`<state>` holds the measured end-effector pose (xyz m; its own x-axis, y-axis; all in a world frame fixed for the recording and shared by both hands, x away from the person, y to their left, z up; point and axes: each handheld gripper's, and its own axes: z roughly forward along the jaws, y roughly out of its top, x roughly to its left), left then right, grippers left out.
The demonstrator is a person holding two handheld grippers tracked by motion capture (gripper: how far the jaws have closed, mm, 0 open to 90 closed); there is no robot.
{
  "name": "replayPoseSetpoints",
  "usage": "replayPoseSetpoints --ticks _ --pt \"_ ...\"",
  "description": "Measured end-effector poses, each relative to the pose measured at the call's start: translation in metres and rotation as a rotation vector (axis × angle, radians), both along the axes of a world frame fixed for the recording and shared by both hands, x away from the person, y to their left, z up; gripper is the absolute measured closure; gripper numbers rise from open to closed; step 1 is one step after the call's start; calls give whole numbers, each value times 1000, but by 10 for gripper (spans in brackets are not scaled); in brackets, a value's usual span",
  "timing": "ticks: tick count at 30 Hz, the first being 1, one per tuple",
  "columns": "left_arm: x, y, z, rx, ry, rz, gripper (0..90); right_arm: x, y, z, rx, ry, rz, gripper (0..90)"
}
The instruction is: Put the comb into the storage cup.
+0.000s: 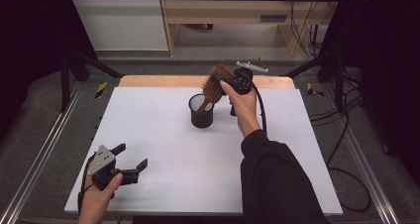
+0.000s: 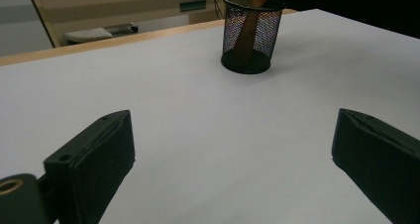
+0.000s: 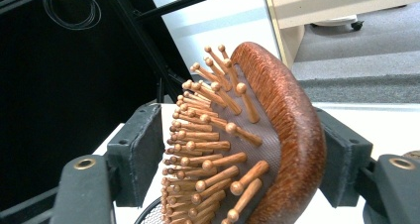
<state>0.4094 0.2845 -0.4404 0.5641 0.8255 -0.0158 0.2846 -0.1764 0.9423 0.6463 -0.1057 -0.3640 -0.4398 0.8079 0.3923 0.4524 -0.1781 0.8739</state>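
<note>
- Right hand-held gripper [image 1: 221, 79]: jaws part open around the head of the brown wooden paddle hairbrush with peg bristles [image 3: 257, 149]; the left pad stands off the bristles, the right one sits against the brush's back.
- Brush leans with its handle down in the black wire-mesh cup [image 2: 251, 35], mid-bench, far side.
- Left hand-held gripper [image 1: 130, 158]: jaws wide, empty, low over the white bench [image 1: 163, 149] at the near-left corner.

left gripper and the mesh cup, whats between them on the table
Nothing: in the left gripper view, bare white table runs from the left gripper to the mesh cup.
</note>
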Motion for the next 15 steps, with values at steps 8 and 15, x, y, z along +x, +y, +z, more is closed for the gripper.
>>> replayPoseSetpoints --ticks 8,15 --pt "0 0 0 -2 0 1 32 -1 1 1 -22 -3 -7 247" --pt "0 1 0 -2 -1 4 31 -3 1 3 -24 -8 -9 203"
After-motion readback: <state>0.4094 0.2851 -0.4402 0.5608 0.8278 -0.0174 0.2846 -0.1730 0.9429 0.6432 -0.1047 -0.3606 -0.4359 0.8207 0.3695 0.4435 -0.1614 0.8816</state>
